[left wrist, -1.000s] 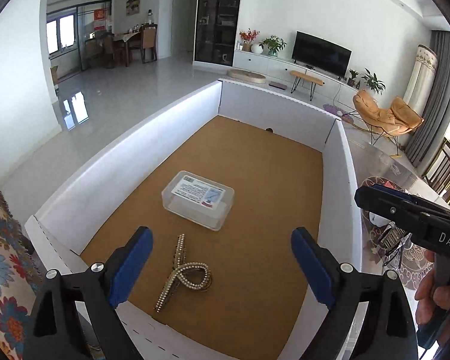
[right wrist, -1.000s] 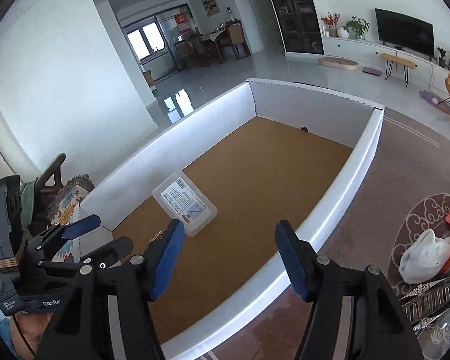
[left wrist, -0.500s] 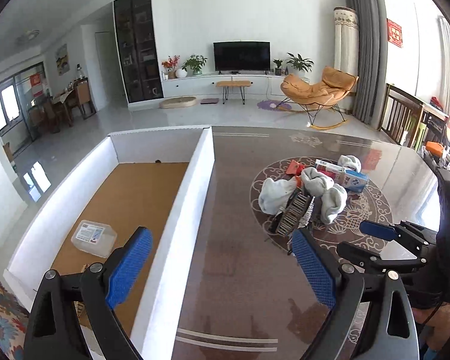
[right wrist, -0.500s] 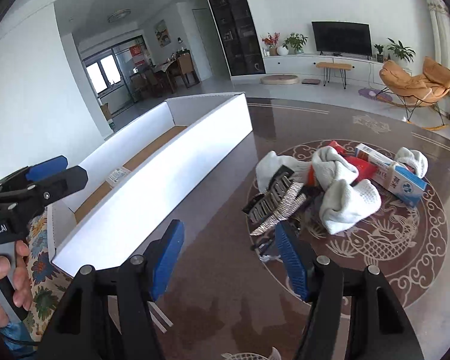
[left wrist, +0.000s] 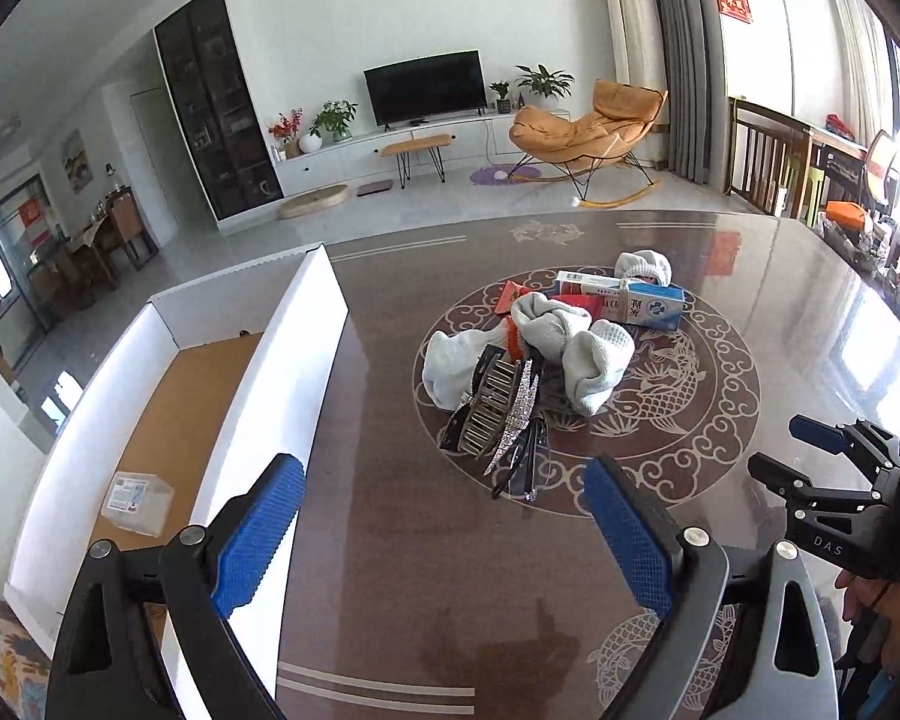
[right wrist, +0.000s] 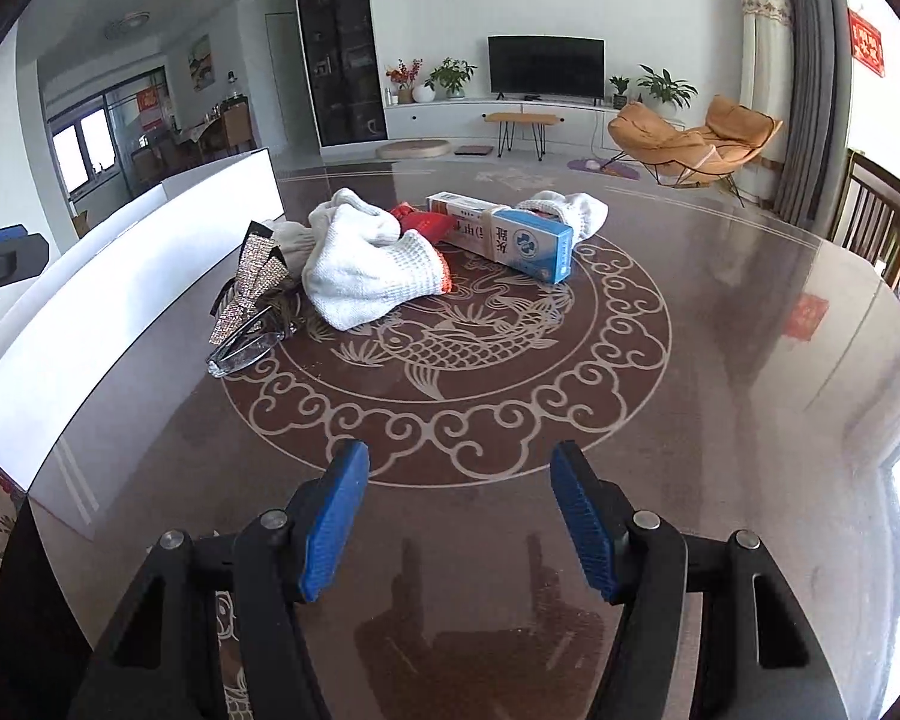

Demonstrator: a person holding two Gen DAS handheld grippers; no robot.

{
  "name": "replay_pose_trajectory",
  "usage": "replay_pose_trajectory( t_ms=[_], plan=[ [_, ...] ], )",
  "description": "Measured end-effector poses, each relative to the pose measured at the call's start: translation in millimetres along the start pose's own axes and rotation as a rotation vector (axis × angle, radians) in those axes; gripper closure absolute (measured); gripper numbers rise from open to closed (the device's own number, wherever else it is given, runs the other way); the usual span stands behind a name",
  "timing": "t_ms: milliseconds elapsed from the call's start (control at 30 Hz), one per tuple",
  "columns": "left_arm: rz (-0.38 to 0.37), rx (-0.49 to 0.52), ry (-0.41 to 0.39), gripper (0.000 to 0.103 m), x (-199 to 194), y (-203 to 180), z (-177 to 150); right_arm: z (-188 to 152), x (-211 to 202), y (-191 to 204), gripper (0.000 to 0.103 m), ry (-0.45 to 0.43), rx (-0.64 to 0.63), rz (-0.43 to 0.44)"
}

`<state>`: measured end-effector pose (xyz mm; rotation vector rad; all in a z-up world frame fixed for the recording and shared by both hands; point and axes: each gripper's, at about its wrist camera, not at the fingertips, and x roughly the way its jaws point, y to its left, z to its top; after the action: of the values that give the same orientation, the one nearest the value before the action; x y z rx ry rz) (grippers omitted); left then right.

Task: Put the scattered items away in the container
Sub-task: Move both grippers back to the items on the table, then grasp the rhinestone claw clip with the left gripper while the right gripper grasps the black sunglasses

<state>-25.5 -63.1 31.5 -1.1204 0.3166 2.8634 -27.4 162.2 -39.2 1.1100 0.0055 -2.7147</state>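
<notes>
A pile of scattered items lies on the dark table's round pattern. It holds white knitted gloves (left wrist: 570,336) (right wrist: 372,276), a blue-and-white carton (left wrist: 654,306) (right wrist: 510,234), rhinestone hair clips (left wrist: 498,408) (right wrist: 258,282) and clear glasses (left wrist: 522,468) (right wrist: 246,348). The white-walled container (left wrist: 282,372) (right wrist: 120,276) stands to the left, with a clear plastic box (left wrist: 137,503) on its brown floor. My left gripper (left wrist: 444,468) is open and empty, just short of the glasses. My right gripper (right wrist: 459,456) (left wrist: 792,453) is open and empty over bare table, well short of the pile.
A red packet (left wrist: 510,297) lies under the gloves. The glossy table (right wrist: 720,360) stretches bare to the right of the pile. A patterned cushion (left wrist: 6,660) sits beyond the container's near corner. A person's hand (left wrist: 870,594) holds the right gripper.
Both views have swung right, away from the container's inside and onto the pile on the table. The hair clip on the container floor has left view. Both grippers stayed open and empty.
</notes>
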Motion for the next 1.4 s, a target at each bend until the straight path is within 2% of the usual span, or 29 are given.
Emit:
replay_pose_trajectory(
  t_ms=[300,367,467,533,633,733,967,1033,1100,1133,1167,1233,1333,1367,1400],
  plan=[
    [-0.028,0.018,0.026,0.008,17,-15,-1,4,5,-12,0.039,0.016,0.035,-0.002],
    [-0.094,-0.009,0.044,0.007,29,-12,-6,2,10,-10,0.039,0.026,0.028,-0.005],
    [-0.283,-0.094,0.093,0.007,58,-2,-26,-5,18,-10,0.039,0.05,0.027,-0.014],
    [-0.329,-0.096,0.123,0.007,74,0,-43,-8,20,-10,0.039,0.058,0.027,-0.014],
    [-0.349,-0.044,0.147,0.007,87,-7,-57,-11,26,-14,0.039,0.084,0.047,-0.009],
    [-0.346,0.003,0.133,0.007,97,-12,-54,-12,31,-21,0.039,0.106,0.084,-0.002],
    [-0.32,0.091,0.088,0.007,140,-11,-9,-12,36,-3,0.036,0.14,-0.004,-0.093],
    [-0.32,0.085,0.063,0.007,148,-6,5,-12,35,-3,0.035,0.139,-0.005,-0.088],
    [-0.352,0.052,0.073,0.007,159,1,14,-12,35,-5,0.035,0.137,0.001,-0.082],
    [-0.386,0.029,0.092,0.009,166,4,17,-13,35,-5,0.035,0.137,0.0,-0.083],
    [-0.42,0.008,0.113,0.026,172,6,17,-12,35,-4,0.035,0.138,-0.004,-0.087],
    [-0.471,-0.012,0.155,0.046,180,4,14,-12,35,-3,0.035,0.139,-0.008,-0.091],
    [-0.641,0.011,0.175,0.049,169,-15,3,-12,35,-6,0.035,0.134,0.006,-0.074],
    [-0.707,0.045,0.183,0.049,161,-25,-2,-12,34,-8,0.035,0.131,0.015,-0.064],
    [-0.74,0.089,0.189,0.049,152,-35,-9,-12,33,-11,0.035,0.126,0.029,-0.049]
  ],
)
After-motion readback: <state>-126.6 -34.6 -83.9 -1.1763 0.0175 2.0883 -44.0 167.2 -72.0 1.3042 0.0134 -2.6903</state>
